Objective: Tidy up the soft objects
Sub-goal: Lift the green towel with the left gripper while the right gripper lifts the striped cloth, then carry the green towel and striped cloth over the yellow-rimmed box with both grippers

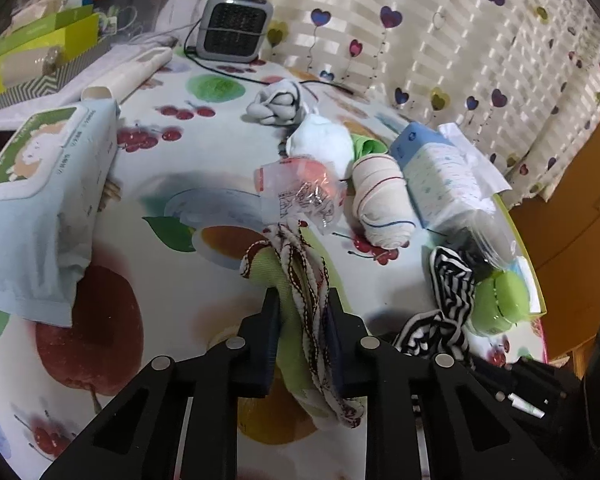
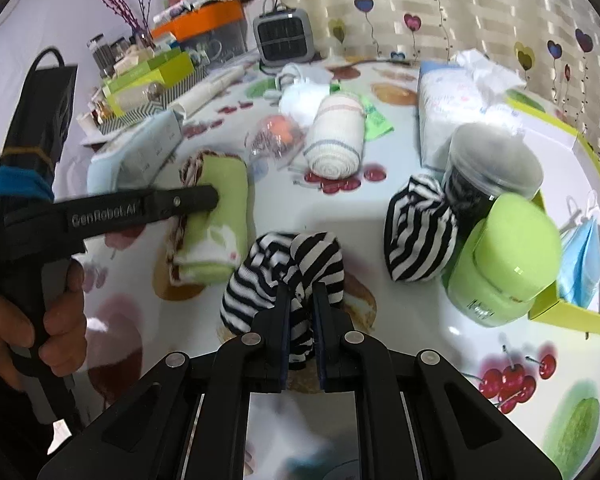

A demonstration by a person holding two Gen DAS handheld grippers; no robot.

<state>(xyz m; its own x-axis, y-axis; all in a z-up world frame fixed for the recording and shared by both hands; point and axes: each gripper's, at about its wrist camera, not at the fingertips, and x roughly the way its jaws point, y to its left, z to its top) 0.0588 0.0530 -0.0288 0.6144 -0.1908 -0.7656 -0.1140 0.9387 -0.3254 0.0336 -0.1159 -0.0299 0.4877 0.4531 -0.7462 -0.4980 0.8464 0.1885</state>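
Two black-and-white striped fabric bundles: one (image 2: 284, 276) pinched in right gripper (image 2: 302, 316), one (image 2: 416, 232) beyond-right; one green towel roll (image 1: 296, 320) clamped in left gripper (image 1: 302, 320).

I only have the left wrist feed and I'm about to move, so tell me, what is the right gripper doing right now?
Observer: The right gripper is shut on a striped sock bundle.
Operator: Is there a second striped one?
Observer: Yes, another striped bundle rests against the green jar.
Operator: How does my green towel look from there?
Observer: The green towel is a folded roll lying on the tablecloth, with the left gripper pinching its far end.
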